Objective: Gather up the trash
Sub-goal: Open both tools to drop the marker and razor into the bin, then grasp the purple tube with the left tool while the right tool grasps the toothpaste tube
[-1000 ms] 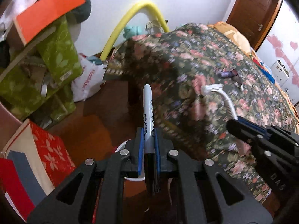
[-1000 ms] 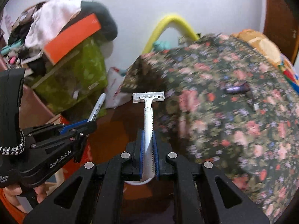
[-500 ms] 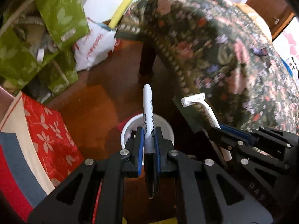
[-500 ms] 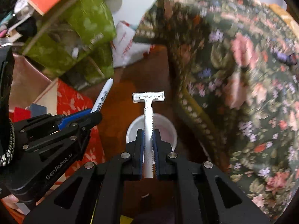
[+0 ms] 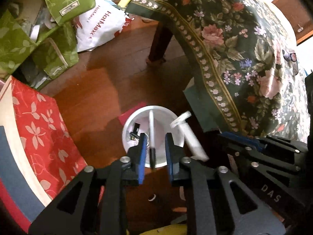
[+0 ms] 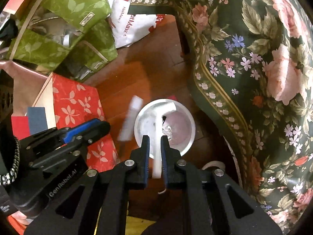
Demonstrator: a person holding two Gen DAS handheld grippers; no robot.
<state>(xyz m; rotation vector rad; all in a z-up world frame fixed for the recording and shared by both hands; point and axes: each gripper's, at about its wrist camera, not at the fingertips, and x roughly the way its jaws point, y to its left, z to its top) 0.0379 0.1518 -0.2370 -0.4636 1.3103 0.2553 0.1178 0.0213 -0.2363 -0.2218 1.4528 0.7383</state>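
A small white bin [image 5: 126, 129] stands on the wooden floor, straight below both grippers. My left gripper [image 5: 156, 137] points down over it with its jaws opening; the white marker [image 5: 151, 129] hangs blurred and loose between the pads. My right gripper [image 6: 155, 139] is beside it, jaws also opening, with the white razor [image 6: 157, 156] slipping between them, its head over the bin [image 6: 191, 129]. In the left wrist view the razor [image 5: 188, 137] shows blurred off the right gripper [image 5: 225, 137]. The right wrist view shows the marker [image 6: 130, 121] blurred by the left gripper [image 6: 101, 126].
A floral cloth [image 5: 244, 58] hangs over furniture on the right, with a dark wooden leg [image 5: 158, 45] behind the bin. Left of the bin stand a red flowered box [image 5: 39, 129], green leaf-print bags [image 5: 58, 9] and a white plastic bag [image 5: 97, 29].
Both grippers have dropped and tipped downward until they hang over the white bin. Their jaws, which were clamped on the marker and the razor, have parted, and both items now blur loose.
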